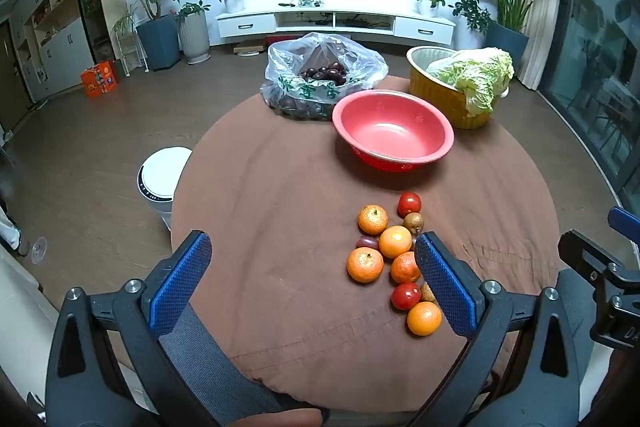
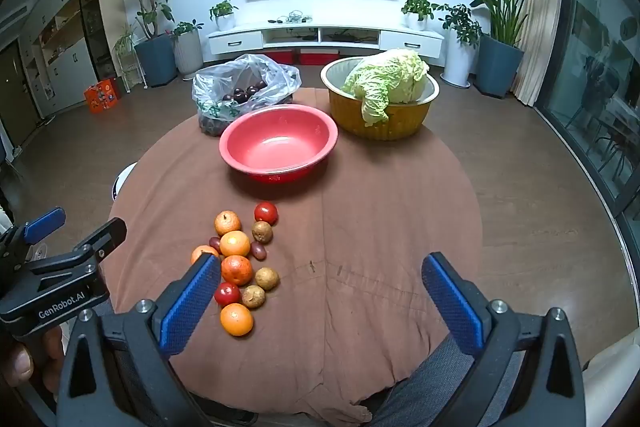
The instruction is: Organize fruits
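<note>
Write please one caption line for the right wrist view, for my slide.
Open right gripper above a brown-clothed table with loose fruits, an empty red bowl and cabbage behind.

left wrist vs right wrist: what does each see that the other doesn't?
Left wrist only: most of the white round bin beside the table, and the right gripper's side at the frame edge.
Right wrist only: three brown fruits and both dark plums unobstructed, plus the left gripper's GenRobot.AI label.
Both: empty red bowl, cabbage in the yellow bowl, bag of dark fruit, oranges, tomatoes.
</note>
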{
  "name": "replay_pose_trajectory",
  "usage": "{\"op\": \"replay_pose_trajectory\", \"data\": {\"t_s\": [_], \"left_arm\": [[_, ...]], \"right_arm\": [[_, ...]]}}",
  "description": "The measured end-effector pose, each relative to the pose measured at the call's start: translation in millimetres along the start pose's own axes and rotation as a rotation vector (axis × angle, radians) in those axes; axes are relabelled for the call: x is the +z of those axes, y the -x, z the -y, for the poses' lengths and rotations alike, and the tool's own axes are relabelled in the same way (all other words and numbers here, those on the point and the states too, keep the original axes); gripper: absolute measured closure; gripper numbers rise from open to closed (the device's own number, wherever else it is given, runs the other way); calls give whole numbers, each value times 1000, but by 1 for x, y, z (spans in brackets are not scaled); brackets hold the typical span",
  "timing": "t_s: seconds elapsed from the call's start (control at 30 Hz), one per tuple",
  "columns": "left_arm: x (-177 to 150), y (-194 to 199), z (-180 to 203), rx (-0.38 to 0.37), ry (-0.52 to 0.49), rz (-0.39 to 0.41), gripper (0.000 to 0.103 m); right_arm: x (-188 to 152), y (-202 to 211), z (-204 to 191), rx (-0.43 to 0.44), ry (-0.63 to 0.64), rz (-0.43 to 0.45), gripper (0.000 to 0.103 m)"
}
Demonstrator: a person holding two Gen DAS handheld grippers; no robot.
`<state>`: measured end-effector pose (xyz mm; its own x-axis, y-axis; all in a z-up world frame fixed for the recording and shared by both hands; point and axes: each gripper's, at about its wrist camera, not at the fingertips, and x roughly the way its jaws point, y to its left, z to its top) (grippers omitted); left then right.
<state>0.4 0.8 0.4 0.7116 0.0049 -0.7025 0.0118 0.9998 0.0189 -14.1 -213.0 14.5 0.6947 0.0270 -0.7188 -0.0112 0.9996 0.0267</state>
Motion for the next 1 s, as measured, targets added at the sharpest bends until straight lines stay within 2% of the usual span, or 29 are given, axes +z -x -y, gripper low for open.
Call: {"op": "replay_pose_trajectory", "data": {"t_s": [1.0], "left_arm": [[-1, 0, 2, 2, 0, 0, 0]], "right_arm": [[-1, -1, 1, 0, -1, -4, 0]]}}
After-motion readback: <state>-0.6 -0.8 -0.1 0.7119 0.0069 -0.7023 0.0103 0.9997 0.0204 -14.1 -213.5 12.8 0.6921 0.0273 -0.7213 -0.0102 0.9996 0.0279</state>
